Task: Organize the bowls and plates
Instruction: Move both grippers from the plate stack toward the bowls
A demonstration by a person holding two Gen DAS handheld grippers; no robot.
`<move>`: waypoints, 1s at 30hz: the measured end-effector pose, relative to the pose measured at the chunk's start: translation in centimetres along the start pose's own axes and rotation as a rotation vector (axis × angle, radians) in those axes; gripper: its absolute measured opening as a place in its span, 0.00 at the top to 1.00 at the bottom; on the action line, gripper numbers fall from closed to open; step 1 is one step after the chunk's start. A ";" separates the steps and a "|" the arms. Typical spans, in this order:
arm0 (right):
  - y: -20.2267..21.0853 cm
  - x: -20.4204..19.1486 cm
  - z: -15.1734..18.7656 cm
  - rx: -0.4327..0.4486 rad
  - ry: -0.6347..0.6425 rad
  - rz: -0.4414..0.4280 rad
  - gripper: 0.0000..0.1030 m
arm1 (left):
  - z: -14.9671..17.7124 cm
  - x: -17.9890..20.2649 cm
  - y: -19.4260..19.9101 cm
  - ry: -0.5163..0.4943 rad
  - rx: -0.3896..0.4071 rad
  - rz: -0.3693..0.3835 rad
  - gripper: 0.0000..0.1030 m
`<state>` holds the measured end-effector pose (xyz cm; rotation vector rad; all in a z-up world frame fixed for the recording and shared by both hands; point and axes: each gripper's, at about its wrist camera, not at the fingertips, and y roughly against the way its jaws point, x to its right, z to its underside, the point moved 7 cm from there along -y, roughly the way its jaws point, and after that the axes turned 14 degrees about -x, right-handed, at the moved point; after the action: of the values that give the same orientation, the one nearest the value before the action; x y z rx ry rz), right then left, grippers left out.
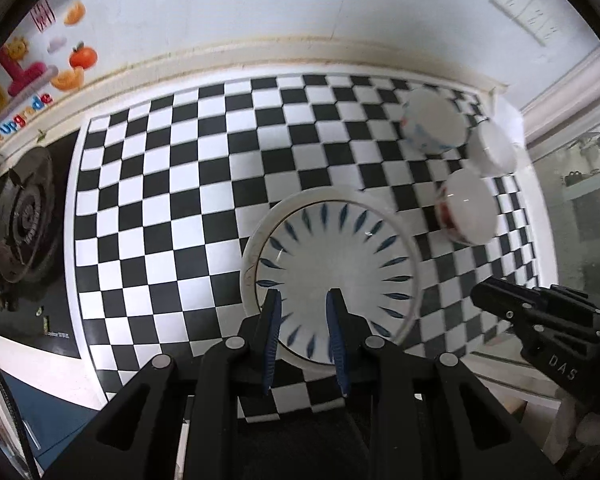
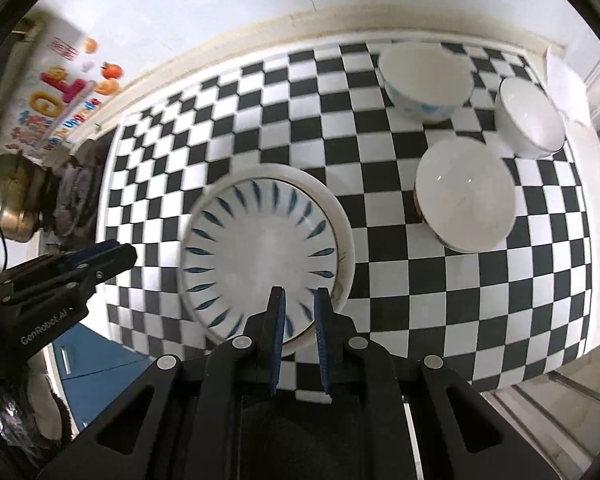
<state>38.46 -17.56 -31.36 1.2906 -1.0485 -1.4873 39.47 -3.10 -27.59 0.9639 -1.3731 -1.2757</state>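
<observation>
The left gripper (image 1: 305,300) hangs over a black-and-white checkered counter mat (image 1: 172,184), its blue-padded fingers (image 1: 274,320) parted with nothing between them. Below them lies a round white plate with blue leaf strokes around its rim (image 1: 332,256), stacked on a larger plain white plate (image 1: 256,236) whose edge shows on the left. To the right stand three white bowls close together: one with blue markings (image 1: 434,124), one plain (image 1: 494,150) (blurred), one with red markings (image 1: 466,208). The black right gripper (image 1: 480,298) enters from the right, its jaws hard to judge. A dark gas burner (image 1: 24,216) sits far left.
</observation>
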 end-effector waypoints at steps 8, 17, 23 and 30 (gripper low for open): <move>6.5 -1.6 2.4 0.109 0.033 0.025 0.57 | 1.6 1.6 5.0 -0.007 0.063 0.008 0.69; 10.2 -2.2 4.2 0.150 0.012 0.012 0.24 | 2.9 2.0 7.7 0.012 0.104 0.015 0.52; 10.6 -2.0 5.0 0.138 0.004 0.009 0.23 | 3.5 2.6 8.4 0.009 0.101 0.027 0.52; 10.4 -2.1 5.2 0.132 0.001 0.013 0.23 | 3.7 2.5 8.9 0.012 0.113 0.021 0.52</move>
<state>34.37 -17.97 -20.28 1.3735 -1.1684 -1.4275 36.02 -3.64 -18.32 1.0292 -1.4551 -1.1852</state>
